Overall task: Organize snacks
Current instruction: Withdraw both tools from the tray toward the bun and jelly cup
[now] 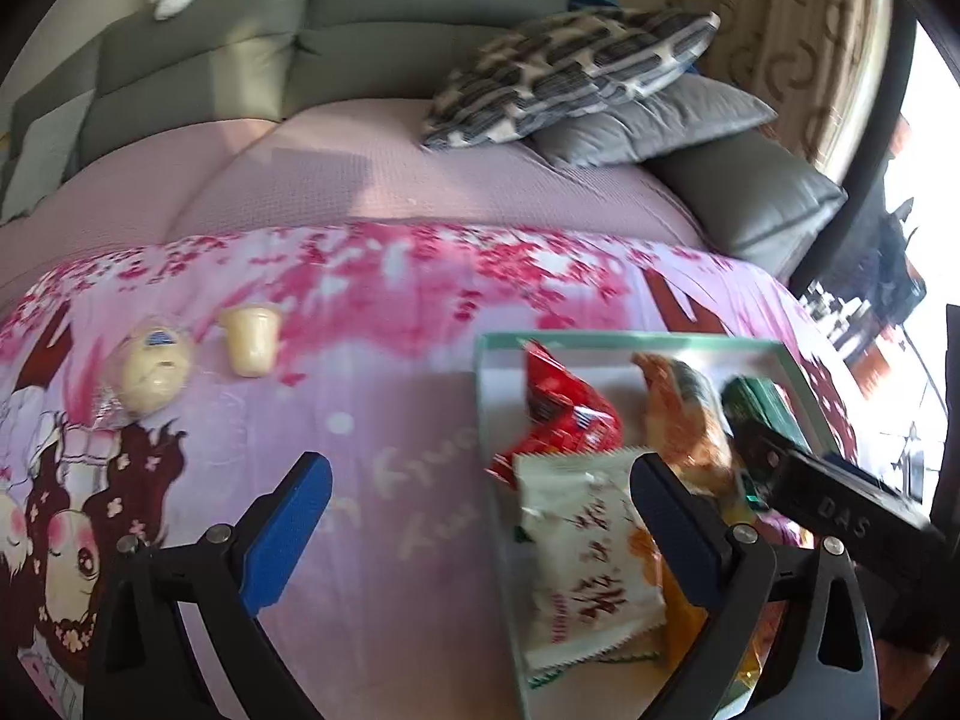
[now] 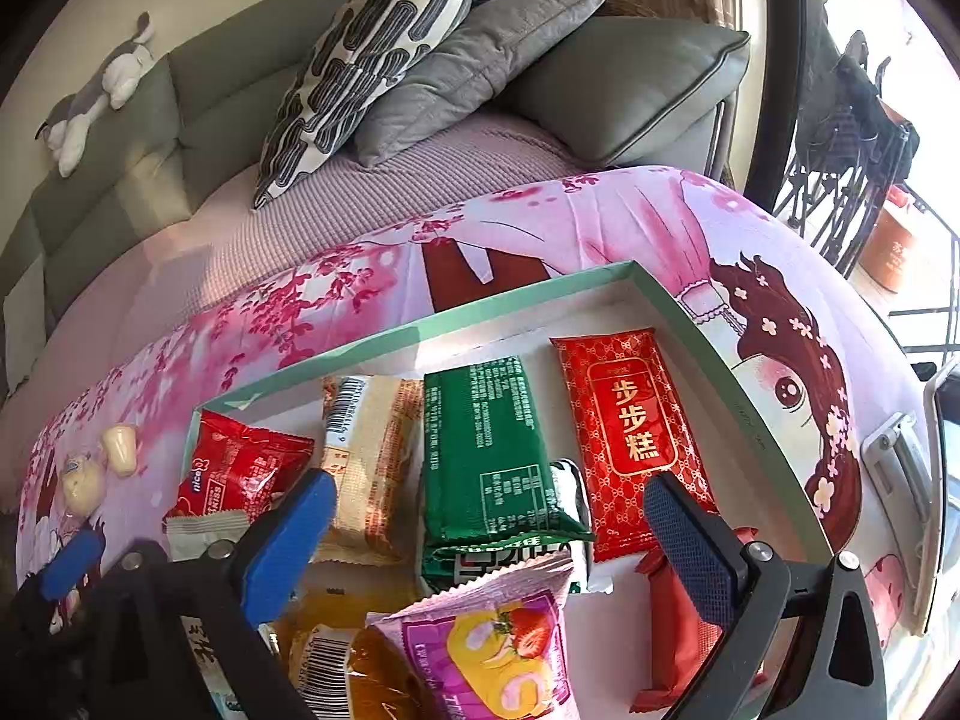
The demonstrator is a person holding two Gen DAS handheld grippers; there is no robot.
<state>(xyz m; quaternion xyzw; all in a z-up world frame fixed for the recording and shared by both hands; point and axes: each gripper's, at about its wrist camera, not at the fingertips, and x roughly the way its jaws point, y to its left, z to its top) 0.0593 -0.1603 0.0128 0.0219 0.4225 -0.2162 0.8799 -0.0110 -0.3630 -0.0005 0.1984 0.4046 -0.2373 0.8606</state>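
Left wrist view: left gripper (image 1: 480, 516) jaws spread wide, nothing between them, straddling the tray (image 1: 600, 341) left rim. Bare cloth (image 1: 372, 372) lies leftward (two snacks (image 1: 198, 354) near its far-left edge).

Right wrist view: right gripper (image 2: 489, 531) jaws apart, empty, above the green packet (image 2: 486, 450) mid-tray.

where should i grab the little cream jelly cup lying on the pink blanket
Grip the small cream plastic jelly cup across its tapered sides, coming down from above with the open left hand-held gripper. It seems to lie on its side, apart from the round wrapped bun, so both flanks look free.
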